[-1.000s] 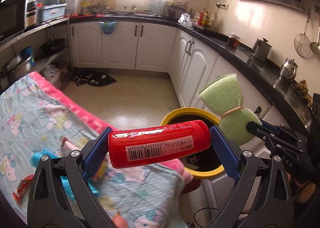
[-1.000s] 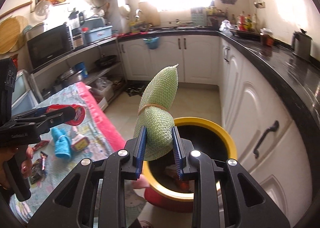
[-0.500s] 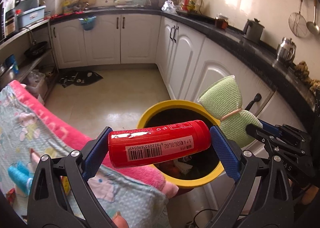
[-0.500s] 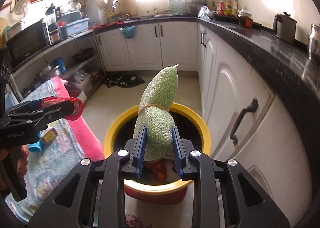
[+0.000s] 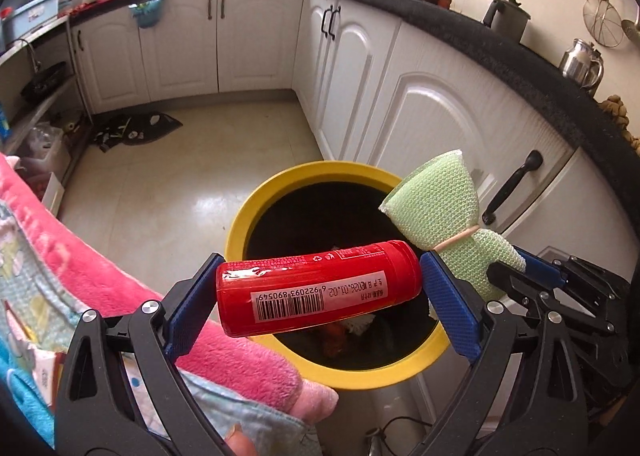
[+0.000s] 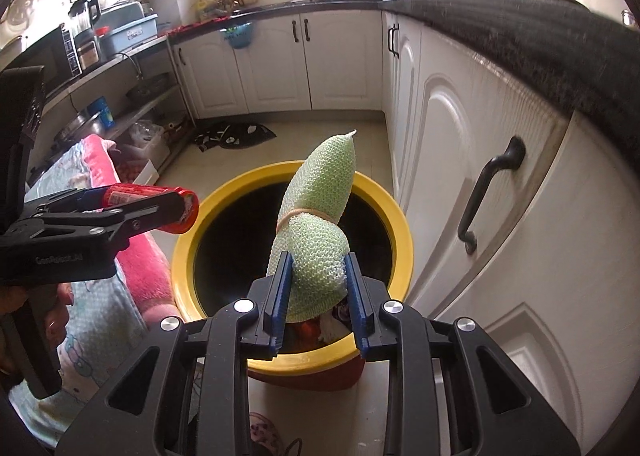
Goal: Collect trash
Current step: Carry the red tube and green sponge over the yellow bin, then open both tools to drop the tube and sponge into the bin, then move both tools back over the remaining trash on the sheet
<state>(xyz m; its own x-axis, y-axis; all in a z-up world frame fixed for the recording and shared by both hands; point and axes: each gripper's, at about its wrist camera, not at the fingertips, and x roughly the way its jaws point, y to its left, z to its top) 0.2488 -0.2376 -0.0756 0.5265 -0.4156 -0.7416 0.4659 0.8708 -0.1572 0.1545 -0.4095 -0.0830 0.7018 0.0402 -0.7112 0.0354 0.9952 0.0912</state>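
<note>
My left gripper (image 5: 320, 288) is shut on a red bottle (image 5: 318, 288) with a barcode label, held sideways over the near rim of a yellow-rimmed trash bin (image 5: 296, 180). My right gripper (image 6: 318, 292) is shut on a green mesh scrubber (image 6: 316, 224) tied with a rubber band, upright above the bin (image 6: 384, 200). The scrubber also shows in the left wrist view (image 5: 444, 212), just right of the bottle. The red bottle shows in the right wrist view (image 6: 156, 204) at the bin's left edge. Some trash lies in the bin's dark inside.
A table with a pink-edged patterned cloth (image 5: 80, 268) stands left of the bin. White cabinets (image 5: 420, 124) under a black counter (image 5: 520, 68) run along the right. A dark mat (image 5: 136, 128) lies on the tiled floor beyond.
Both grippers have moved forward and down toward the bin, which now fills more of both views. The table has slid to the left. Both grips are unchanged.
</note>
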